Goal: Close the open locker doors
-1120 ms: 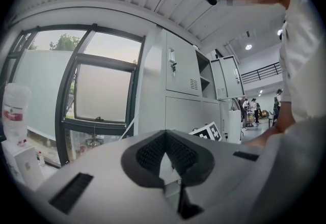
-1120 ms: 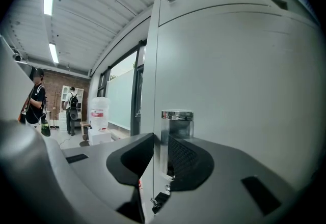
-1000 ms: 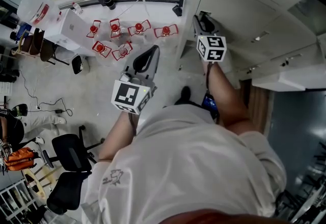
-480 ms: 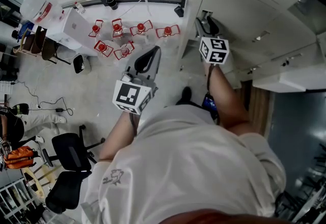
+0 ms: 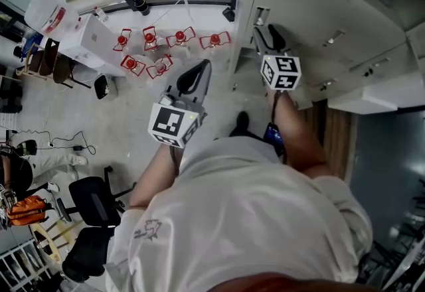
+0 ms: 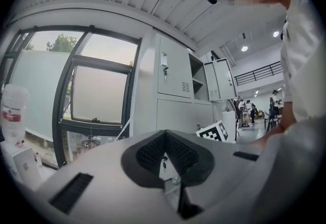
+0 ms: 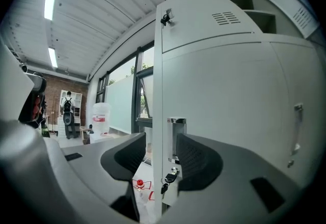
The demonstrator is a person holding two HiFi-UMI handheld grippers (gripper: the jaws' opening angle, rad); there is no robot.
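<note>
Left gripper (image 6: 164, 140): jaws together, nothing between them. Held level out in front of the person, away from the lockers, over open floor (image 5: 126, 118) in the head view.
Right gripper (image 7: 160, 152): jaws apart, and they have just been opening. The front edge of a locker door stands between them, and neither pad presses on it.
Locker door at right gripper (image 7: 219, 90): pale grey metal with a vent slot near the top. In the head view it looks about flush with the row. Whether it is latched, I cannot tell.
Handle recess (image 7: 176, 134): on that door's edge, just beside the right-hand jaw.
Keys (image 7: 169, 177): hanging from the lock below the recess, between the two jaws in the right gripper view.
Open locker doors (image 6: 222, 79): further along the row, upper level, swung outward with shelves showing beside them. In the head view one pale panel (image 5: 375, 97) juts out from the row, to the right of the right gripper and well apart from it.
Locker row (image 5: 312, 12): runs along the person's right side. The right gripper is at its near end, by the window corner.
Window (image 6: 99, 93): dark-framed, just left of the lockers.
Floor clutter: red stands (image 5: 179, 37) in a group near the window, a water jug (image 5: 46, 8) at far left, and a black office chair (image 5: 93, 201) behind the person's left arm.
</note>
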